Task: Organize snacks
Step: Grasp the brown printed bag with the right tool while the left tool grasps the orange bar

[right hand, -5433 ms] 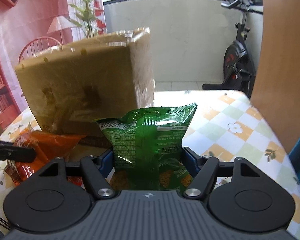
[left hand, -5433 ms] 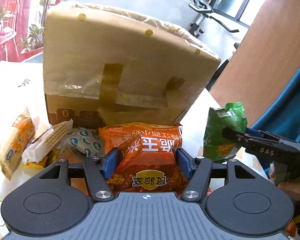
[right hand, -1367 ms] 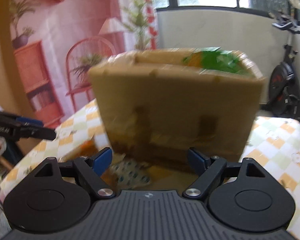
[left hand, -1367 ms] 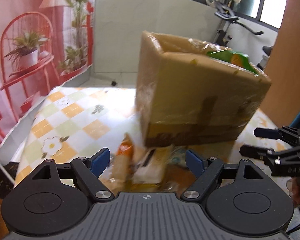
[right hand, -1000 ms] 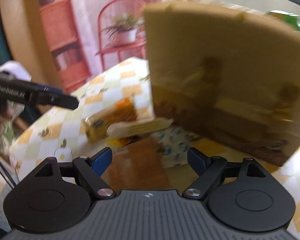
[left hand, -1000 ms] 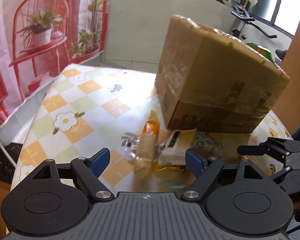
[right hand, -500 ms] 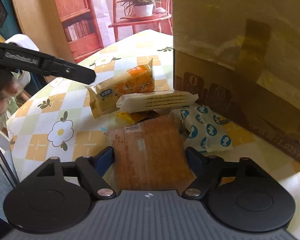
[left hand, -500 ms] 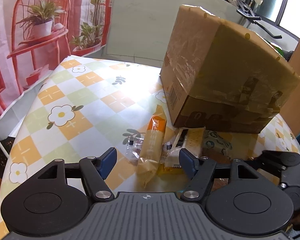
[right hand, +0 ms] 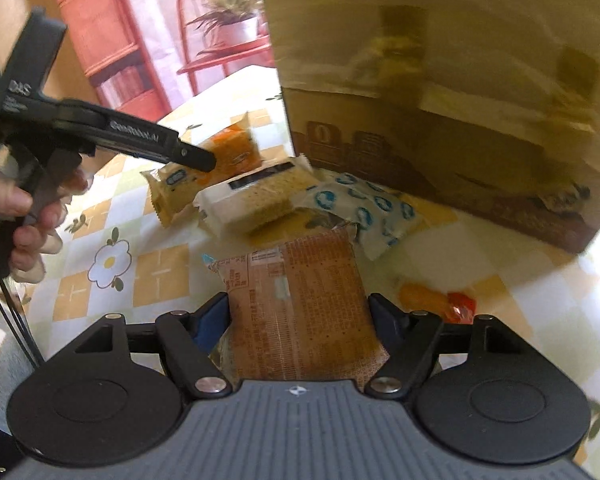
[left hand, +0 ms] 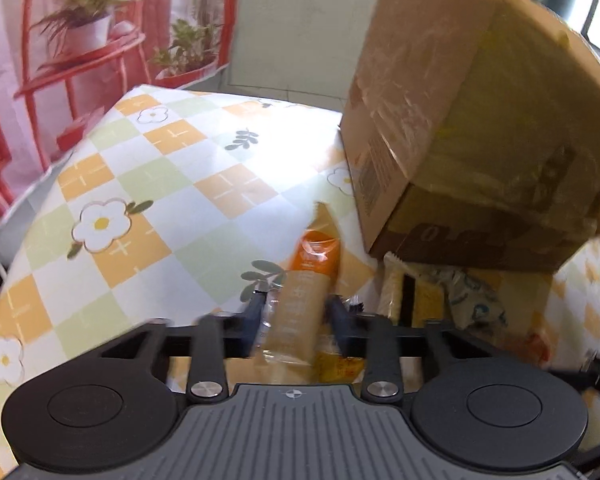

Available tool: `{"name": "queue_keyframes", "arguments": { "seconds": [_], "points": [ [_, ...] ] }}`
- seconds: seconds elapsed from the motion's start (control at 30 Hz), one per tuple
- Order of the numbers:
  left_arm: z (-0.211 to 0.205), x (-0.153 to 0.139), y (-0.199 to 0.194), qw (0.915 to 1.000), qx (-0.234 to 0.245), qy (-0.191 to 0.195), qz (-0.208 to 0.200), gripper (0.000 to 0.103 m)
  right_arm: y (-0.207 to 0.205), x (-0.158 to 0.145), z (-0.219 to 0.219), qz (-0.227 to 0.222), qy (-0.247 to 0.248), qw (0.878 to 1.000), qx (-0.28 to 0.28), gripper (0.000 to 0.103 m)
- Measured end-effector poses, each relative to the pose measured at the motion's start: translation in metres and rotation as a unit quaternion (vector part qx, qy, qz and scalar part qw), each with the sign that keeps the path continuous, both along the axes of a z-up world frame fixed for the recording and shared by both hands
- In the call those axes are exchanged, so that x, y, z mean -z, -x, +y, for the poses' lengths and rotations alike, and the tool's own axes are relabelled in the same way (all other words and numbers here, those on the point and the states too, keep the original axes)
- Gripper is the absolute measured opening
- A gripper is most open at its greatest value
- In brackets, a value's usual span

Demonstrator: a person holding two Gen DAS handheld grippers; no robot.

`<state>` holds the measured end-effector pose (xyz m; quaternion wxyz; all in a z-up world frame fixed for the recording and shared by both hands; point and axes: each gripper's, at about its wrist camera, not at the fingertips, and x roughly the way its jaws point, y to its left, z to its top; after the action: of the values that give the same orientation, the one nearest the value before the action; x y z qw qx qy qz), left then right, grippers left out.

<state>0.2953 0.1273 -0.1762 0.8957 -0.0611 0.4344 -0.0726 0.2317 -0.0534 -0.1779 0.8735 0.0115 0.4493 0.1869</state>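
Though already working on two snacks, far from finished, judging by what lies loose. Closing with the jaws of the left gripper [left hand: 296, 312] around the bar [left hand: 300, 300], which lies flat between them; too blurred to tell whether pressing it yet. Clamping the brown packet [right hand: 296, 300] by both long sides in the right gripper [right hand: 300, 314].

Left to do, apparently: boxing both of these, then the wafer pack [right hand: 256, 196], the blue-print pouch [right hand: 364, 208] and the small candies [right hand: 436, 300], all lying in a cluster on the surface [left hand: 160, 184] against the near foot of the box [left hand: 460, 140]. Cannot see into the box from either wrist, so cannot say what sits inside.

For room: plenty of bare surface towards the left edge and far left corner. Tight on the other side, with the box wall tall and close behind the cluster, so probably needs a clear lift to get over its rim. Also close between the two grippers, near each other over the same pile.
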Motion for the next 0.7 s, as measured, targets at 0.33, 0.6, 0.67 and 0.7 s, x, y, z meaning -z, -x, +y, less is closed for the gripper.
{"name": "queue_keyframes", "arguments": {
  "seconds": [0.33,0.6,0.67,0.7],
  "points": [
    [0.004,-0.023,0.042,0.9992,-0.035,-0.006,-0.017,0.031,0.017,-0.014,-0.023,-0.014,-0.057,0.998,0.023,0.075],
    [-0.003,-0.067,0.061,0.9973,-0.028,-0.007,-0.067,0.031,0.024,-0.046,-0.036,-0.066,-0.078,0.994,0.038,0.074],
    [-0.008,-0.083,0.063,0.9958,-0.023,-0.005,-0.089,0.031,0.024,-0.058,-0.041,-0.085,-0.082,0.992,0.041,0.074],
    [-0.01,-0.093,0.063,0.9947,-0.019,-0.003,-0.101,0.031,0.023,-0.066,-0.043,-0.096,-0.085,0.991,0.044,0.074]
  ]
}}
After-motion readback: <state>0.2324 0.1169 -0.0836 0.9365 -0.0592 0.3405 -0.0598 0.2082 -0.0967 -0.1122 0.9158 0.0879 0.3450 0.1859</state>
